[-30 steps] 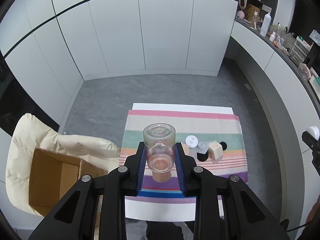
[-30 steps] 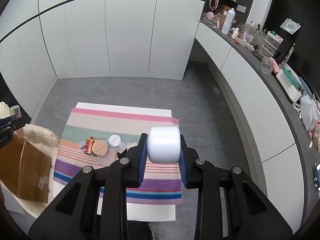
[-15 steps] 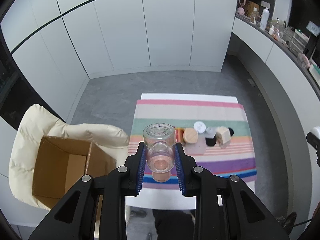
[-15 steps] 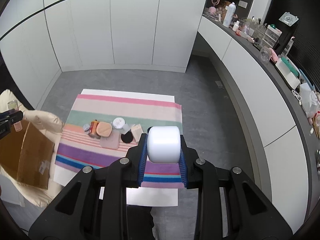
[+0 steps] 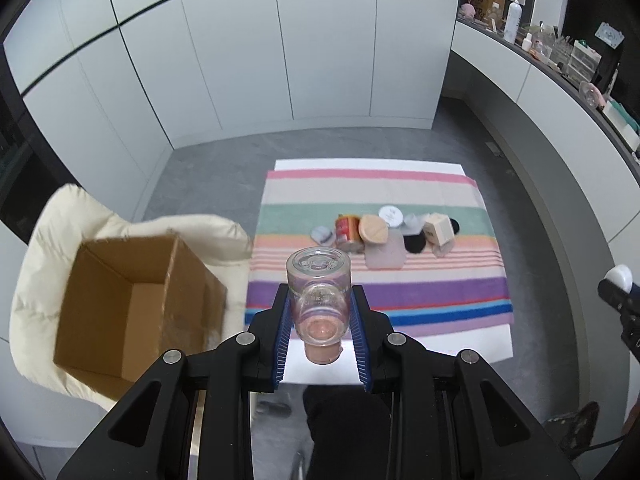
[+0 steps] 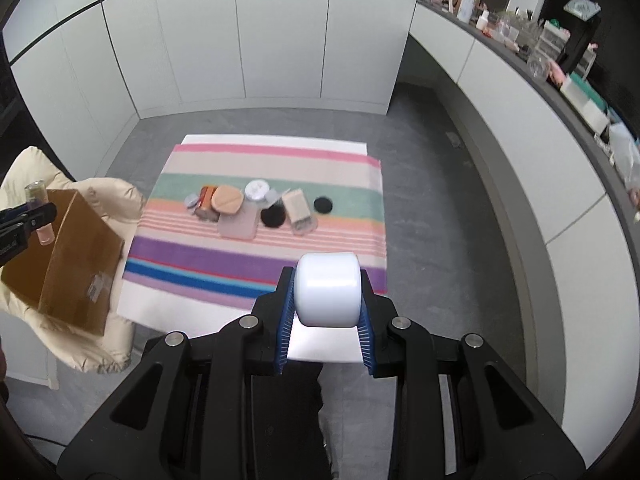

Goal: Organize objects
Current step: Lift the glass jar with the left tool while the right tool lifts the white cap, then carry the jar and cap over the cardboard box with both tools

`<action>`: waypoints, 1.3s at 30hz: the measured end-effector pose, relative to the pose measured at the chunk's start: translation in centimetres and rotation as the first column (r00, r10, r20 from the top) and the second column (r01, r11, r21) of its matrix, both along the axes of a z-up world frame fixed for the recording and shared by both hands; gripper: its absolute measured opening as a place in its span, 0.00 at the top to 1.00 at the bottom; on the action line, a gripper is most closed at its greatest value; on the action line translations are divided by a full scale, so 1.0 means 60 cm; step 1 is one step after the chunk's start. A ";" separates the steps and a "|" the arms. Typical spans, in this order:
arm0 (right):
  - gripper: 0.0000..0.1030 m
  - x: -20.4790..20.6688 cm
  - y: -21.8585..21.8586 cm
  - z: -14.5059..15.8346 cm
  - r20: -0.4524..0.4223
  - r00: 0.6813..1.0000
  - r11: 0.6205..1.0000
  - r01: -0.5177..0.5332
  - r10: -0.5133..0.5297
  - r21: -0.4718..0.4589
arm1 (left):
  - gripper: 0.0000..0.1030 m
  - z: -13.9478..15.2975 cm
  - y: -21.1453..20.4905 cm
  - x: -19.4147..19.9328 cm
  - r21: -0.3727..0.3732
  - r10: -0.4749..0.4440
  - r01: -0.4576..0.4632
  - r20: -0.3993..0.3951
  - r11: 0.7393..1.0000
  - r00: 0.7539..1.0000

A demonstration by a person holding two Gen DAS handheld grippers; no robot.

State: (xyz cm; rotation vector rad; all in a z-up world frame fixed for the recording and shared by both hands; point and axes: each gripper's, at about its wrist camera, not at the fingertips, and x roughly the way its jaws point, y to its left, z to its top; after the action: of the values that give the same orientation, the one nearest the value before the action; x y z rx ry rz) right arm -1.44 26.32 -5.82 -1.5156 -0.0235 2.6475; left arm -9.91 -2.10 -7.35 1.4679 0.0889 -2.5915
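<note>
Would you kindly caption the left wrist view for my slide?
Left gripper holds a clear glass bottle beside an open cardboard box, striped cloth beyond.

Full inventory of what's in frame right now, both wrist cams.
clear glass bottle: 1, pinkish contents, clamped in left gripper
white jar: 1, clamped in right gripper
cardboard box: 1, brown, open, on cream padded chair
striped cloth: 1, multicolour, on white table
small cosmetics cluster: about ten, mid-cloth; includes orange can, peach compact, white-lidded jar, two black discs, beige box
counter clutter: many, right wall; too small to list
left gripper: shut on bottle
right gripper: shut on jar
</note>
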 end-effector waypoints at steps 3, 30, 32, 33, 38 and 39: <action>0.72 0.020 0.004 -0.008 0.007 1.000 1.000 0.007 -0.007 0.008 | 0.73 -0.007 0.007 0.012 -0.006 -0.014 0.014 0.005 1.000 1.000; 0.72 0.128 0.023 -0.056 0.065 0.998 1.000 -0.010 0.012 -0.020 | 0.73 -0.009 0.017 0.092 0.049 -0.047 0.047 0.015 0.998 0.999; 0.72 0.130 0.025 -0.058 0.067 0.998 1.000 -0.007 0.009 -0.018 | 0.73 -0.012 0.016 0.090 0.051 -0.046 0.045 0.018 0.998 0.999; 0.72 0.130 0.026 -0.059 0.069 0.998 1.000 -0.007 0.008 -0.016 | 0.73 -0.012 0.017 0.089 0.047 -0.044 0.043 0.019 0.998 0.999; 0.72 0.129 0.028 -0.060 0.067 0.998 1.000 0.000 0.000 -0.001 | 0.73 -0.016 0.017 0.085 0.043 -0.045 0.044 0.023 0.998 0.999; 0.72 0.128 0.028 -0.061 0.069 0.998 1.000 -0.002 0.002 -0.002 | 0.73 -0.018 0.017 0.084 0.037 -0.044 0.043 0.025 0.998 0.999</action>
State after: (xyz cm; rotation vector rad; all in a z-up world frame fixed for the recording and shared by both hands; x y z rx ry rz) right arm 6.23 28.02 -9.49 -1.6076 -0.0277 2.5966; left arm -4.88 -1.07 -8.42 1.5324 0.1033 -2.6176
